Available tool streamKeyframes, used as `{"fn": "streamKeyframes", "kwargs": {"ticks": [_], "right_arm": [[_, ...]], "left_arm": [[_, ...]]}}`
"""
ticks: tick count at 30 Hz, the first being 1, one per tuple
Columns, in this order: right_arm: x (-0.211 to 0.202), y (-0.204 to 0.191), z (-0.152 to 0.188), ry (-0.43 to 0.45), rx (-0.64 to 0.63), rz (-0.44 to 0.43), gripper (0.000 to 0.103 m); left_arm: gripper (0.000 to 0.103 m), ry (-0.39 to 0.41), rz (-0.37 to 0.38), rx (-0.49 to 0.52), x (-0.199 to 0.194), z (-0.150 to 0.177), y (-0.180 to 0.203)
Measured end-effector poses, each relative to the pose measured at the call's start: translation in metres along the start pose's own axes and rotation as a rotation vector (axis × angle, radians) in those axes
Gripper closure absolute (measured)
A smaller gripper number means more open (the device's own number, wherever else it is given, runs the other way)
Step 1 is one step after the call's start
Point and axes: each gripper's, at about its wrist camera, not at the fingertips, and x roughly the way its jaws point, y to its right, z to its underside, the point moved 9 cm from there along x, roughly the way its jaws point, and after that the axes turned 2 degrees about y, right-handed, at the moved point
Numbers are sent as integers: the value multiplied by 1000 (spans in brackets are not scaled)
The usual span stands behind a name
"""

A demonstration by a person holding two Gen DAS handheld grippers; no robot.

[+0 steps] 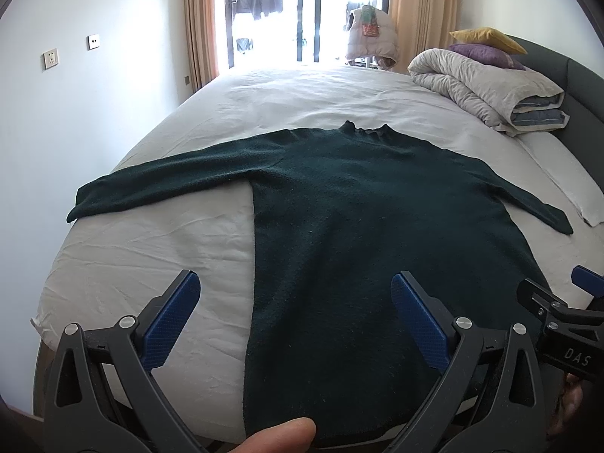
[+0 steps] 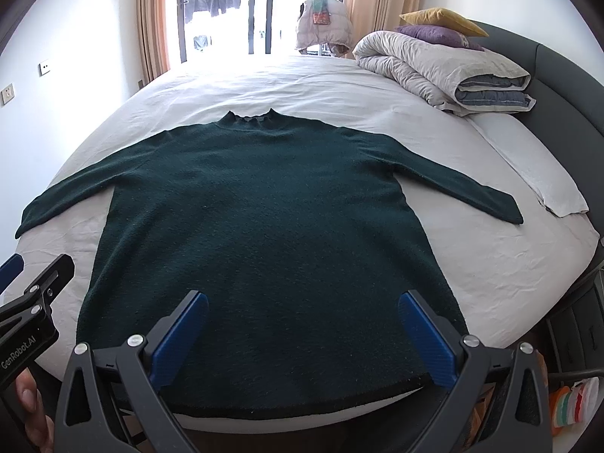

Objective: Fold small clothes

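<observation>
Nearest the left wrist camera, a fingertip (image 1: 281, 434) pokes in at the bottom edge, between the black arms of the left gripper (image 1: 294, 317). Its blue-padded fingers (image 1: 170, 324) stand wide apart and hold nothing; they hover above the hem end of the sweater. In the right wrist view, the right gripper (image 2: 302, 336) is likewise spread wide and empty, poised over the lower part of the same garment, just above its hem. Each gripper also shows at the edge of the other's view, the two side by side.

The dark green sweater (image 2: 256, 226) lies flat on the bed (image 2: 490, 264), covered by a pale, lightly creased sheet. Its hem sits at the near edge of the mattress, the body runs away from the cameras, and both sleeves stretch outward, the left sleeve (image 1: 151, 185) reaching the bed's edge. The collar (image 2: 249, 115) points toward the far side.

Farther back on the right, a folded grey duvet (image 2: 434, 68) rests on the bed against a dark headboard (image 2: 558, 64), with a purple cushion (image 2: 434, 34) and a yellow cushion (image 2: 441, 19) stacked on it. Beyond the bed, a bright glass door (image 2: 260, 11) is framed by peach curtains (image 2: 151, 19), and a pale vest (image 2: 324, 26) hangs in front of it.
</observation>
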Motion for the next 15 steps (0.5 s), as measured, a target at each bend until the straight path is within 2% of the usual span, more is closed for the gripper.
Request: {"fn": "streamKeyframes", "kwargs": {"ticks": [5,8,11,15], "right_arm": [[5,15,-10,32,40,-49,0],[15,53,-24,55,143,-98,0],[39,113,-35,47,333,-153,0],[81,212,-41,71,669,-236,0]], "left_arm": [[0,-9,-6,12,11,0,-4],[0,-1,-29,33,21,-6,-9],[0,13,-57,64,32,-14,-12],[0,6,-72,94,54,-29,-12]]}}
